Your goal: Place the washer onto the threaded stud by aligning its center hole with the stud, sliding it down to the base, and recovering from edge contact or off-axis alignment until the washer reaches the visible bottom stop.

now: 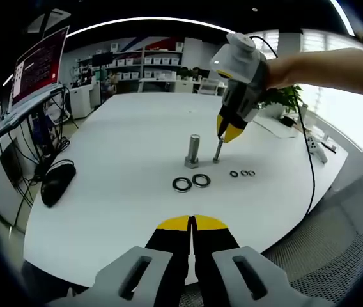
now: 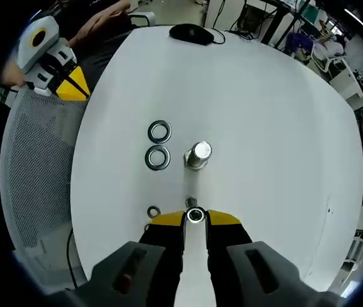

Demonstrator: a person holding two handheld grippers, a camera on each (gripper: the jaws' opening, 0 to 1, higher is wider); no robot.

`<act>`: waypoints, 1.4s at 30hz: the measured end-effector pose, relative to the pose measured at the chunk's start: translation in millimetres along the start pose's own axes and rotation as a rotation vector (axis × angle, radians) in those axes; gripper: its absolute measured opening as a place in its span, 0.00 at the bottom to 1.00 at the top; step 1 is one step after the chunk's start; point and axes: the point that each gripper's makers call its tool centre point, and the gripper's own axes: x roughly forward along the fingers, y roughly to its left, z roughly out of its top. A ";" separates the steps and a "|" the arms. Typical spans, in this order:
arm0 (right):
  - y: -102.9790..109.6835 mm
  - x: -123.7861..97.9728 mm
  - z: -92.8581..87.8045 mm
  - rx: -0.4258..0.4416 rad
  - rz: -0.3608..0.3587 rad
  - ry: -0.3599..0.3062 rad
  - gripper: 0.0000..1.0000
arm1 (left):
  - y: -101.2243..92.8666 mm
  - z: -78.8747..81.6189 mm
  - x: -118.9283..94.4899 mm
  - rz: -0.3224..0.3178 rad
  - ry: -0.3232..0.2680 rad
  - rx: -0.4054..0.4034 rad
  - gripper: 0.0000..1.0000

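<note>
1. White tabletop [image 1: 117, 147]; two upright studs stand near its middle: a thick stud [image 1: 193, 151] with a hex base, and just beside it a thin threaded stud [image 1: 218, 151].
2. Right gripper [image 1: 228, 134] reaches in from the right of the left gripper view, held in a person's hand [image 1: 277, 69]; its yellow tips hang right at the top of the thin threaded stud.
3. In the right gripper view the right gripper [image 2: 194, 217] has its yellow tips pressed close around a small washer [image 2: 195, 215]; the washer sits between the tips, directly over the stud's top, near the stud's upper end and not down at the base; whether the hole is on the stud I cannot tell.
4. Two large washers [image 1: 192, 182] lie flat on the tabletop in front of the thick stud, side by side, apart from both studs; in the right gripper view they lie left of the thick stud [image 2: 198, 155].
5. Three small spare washers [image 1: 242, 173] lie in a row just beside the thin stud's foot.
6. Left gripper [image 1: 192, 221] hovers low at the near edge of the tabletop, well apart from the studs; its yellow tips are pressed together with nothing between them.
7. A black computer mouse [image 1: 56, 181] with its cable lies near the left edge; a monitor [image 1: 39, 62] stands beyond it.
</note>
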 end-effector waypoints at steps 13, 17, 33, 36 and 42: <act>6.8 30.8 -7.3 0.036 0.040 0.016 0.14 | 0.3 0.7 0.0 0.002 -0.003 0.001 0.00; 9.3 35.6 -9.7 0.038 0.047 0.028 0.14 | 0.7 1.3 0.1 0.003 -0.008 0.000 0.00; 13.3 42.3 -10.5 0.041 0.046 0.050 0.15 | 1.5 1.0 0.1 0.012 -0.002 0.002 0.00; 14.2 42.3 -12.0 0.037 0.041 0.050 0.17 | 1.8 1.3 0.0 0.013 -0.003 0.002 0.00; 8.9 39.8 -0.3 0.217 -0.022 -0.094 0.29 | 1.7 0.8 -0.2 0.012 0.002 0.002 0.00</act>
